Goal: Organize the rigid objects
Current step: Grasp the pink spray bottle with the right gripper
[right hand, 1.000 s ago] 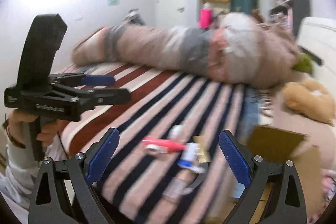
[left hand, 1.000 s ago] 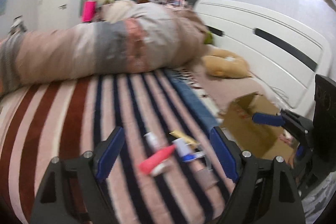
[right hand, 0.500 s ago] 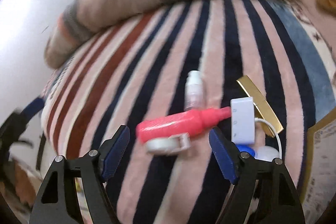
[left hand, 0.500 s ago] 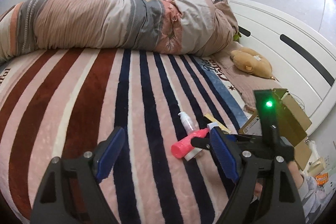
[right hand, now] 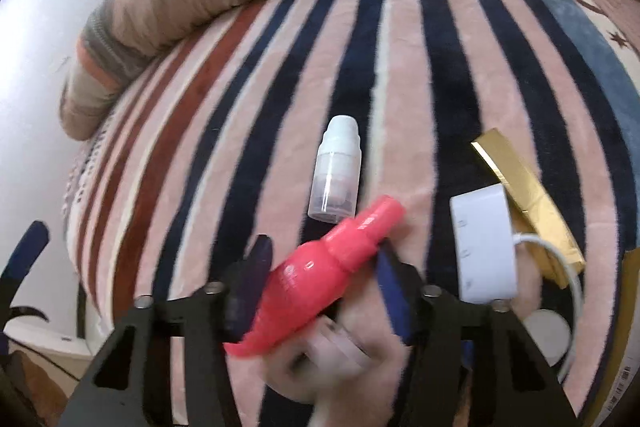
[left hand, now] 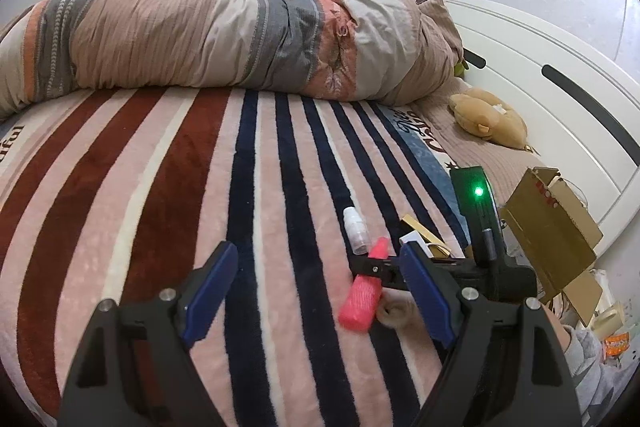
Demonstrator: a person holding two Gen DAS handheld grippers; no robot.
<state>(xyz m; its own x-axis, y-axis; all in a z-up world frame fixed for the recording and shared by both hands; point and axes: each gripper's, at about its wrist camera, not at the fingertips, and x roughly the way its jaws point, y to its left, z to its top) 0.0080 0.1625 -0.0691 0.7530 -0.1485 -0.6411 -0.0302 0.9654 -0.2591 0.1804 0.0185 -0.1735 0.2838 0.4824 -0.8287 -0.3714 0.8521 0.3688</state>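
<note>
Right wrist view shows the right gripper with its two blue fingers pressed on a pink bottle, which sits tilted between them, cap end up toward the right. Just past the cap lies a small clear bottle with a white top, on its side on the striped blanket. To the right are a white adapter with a cord and a gold box, touching each other. A round white thing sits near the bottom right, too blurry to name. Left wrist view shows what the other does not: a brown cardboard box at the right side of the bed with its flaps open, but I cannot tell what is inside it. It also shows the right gripper from the side, holding the pink bottle just above the blanket, with a green light on its back. The left gripper has its fingers wide apart and holds nothing. A big rolled quilt lies along the far side, and a tan plush toy rests by the white headboard. The blanket's left part has lots of bare room.
</note>
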